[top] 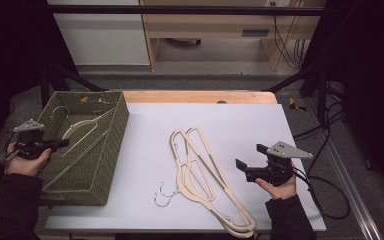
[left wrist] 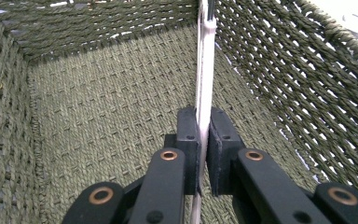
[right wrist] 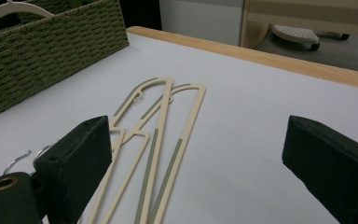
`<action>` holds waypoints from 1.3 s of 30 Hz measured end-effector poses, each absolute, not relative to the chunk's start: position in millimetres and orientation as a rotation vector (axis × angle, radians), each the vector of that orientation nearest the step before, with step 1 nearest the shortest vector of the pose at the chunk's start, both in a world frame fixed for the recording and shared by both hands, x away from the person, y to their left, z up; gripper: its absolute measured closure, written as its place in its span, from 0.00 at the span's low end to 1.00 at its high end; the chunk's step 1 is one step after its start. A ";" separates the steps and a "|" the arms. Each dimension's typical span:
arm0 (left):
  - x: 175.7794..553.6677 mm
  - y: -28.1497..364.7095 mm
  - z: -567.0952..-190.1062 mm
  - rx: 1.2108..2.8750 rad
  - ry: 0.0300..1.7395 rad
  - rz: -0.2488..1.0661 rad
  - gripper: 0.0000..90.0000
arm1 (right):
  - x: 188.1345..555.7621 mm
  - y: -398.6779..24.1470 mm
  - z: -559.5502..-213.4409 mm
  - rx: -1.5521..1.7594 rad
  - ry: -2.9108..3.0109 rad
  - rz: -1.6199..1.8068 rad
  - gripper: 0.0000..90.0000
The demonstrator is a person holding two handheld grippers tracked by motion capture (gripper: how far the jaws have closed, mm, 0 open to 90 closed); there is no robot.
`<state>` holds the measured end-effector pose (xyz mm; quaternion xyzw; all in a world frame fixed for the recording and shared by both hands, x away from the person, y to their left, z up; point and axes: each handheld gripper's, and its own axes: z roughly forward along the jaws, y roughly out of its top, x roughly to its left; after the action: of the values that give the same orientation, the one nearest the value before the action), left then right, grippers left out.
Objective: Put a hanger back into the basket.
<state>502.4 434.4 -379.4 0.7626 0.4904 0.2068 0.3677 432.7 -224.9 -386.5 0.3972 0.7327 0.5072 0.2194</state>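
A cream hanger (top: 82, 126) with a metal hook leans inside the green woven basket (top: 111, 145) at the table's left. My left gripper (top: 62, 143) reaches over the basket's left wall and is shut on that hanger (left wrist: 205, 84), whose thin edge runs up between the pads. Two more cream hangers (top: 200, 172) lie stacked on the white mat, hooks toward the front. My right gripper (top: 250, 159) hovers open just right of them, pointing left; the hangers (right wrist: 158, 140) lie beyond its wide jaws.
The white mat (top: 260, 120) covers a wooden table (top: 200, 96). Black frame bars stand at the back and sides. Cables (top: 325, 150) trail off the right edge. A desk and cabinet stand behind the table.
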 end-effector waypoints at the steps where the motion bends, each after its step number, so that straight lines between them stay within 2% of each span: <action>1: 502.3 435.2 -379.5 1.952 1.270 0.521 0.93 | 432.7 -224.7 -386.6 1.099 2.027 1.402 0.09; 6: 498.2 427.5 -377.4 1.999 1.222 0.475 0.93 | 432.7 -224.8 -386.5 1.098 2.026 1.403 0.09; 12: 492.1 405.6 -380.1 2.100 1.171 0.438 0.88 | 432.6 -224.5 -386.6 1.099 2.026 1.403 0.09; 22: 487.8 391.6 -384.2 2.197 1.147 0.456 0.85 | 431.7 -223.1 -386.1 1.096 2.024 1.411 0.10; 27: 486.4 384.6 -384.6 2.228 1.131 0.464 0.77 | 430.9 -221.8 -385.7 1.090 2.028 1.410 0.10; 31: 486.3 384.0 -384.1 2.251 1.119 0.464 0.75 | 430.3 -221.3 -385.6 1.085 2.034 1.410 0.10; 39: 479.7 383.3 -377.0 2.209 1.115 0.495 0.58 | 428.6 -218.0 -383.8 1.074 2.032 1.418 0.10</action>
<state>479.7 383.3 -377.0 0.8340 0.4207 0.1868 0.3042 428.6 -218.0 -383.8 0.3881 0.7342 0.5123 0.2187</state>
